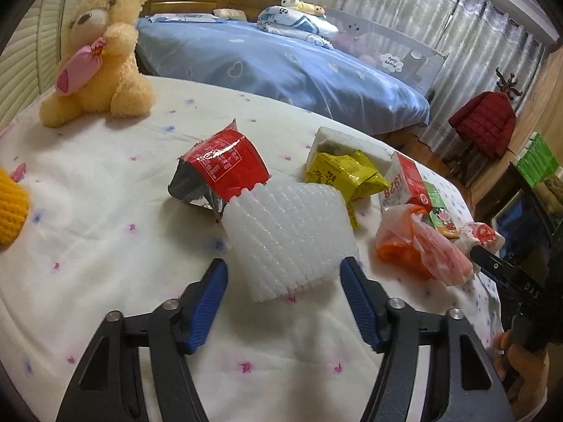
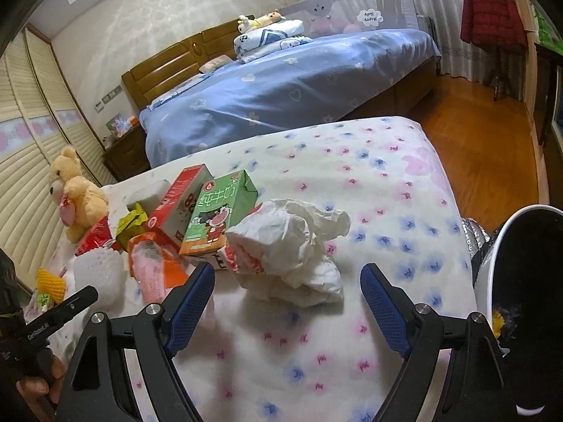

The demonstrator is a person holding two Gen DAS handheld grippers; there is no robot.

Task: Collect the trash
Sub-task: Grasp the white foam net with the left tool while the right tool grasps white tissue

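Blue-padded, your left gripper is standing partly open around the near end of the white ribbed foam sleeve on the flowered bedspread, its pads not yet pressing; your right gripper is gaping wide before the crumpled white tissue wad, holding nothing. You are risking a slip, since the springy sleeve may squirt forward into the red foil snack bag, while wide jaws may snag bedspread cloth before reaching the white bin.
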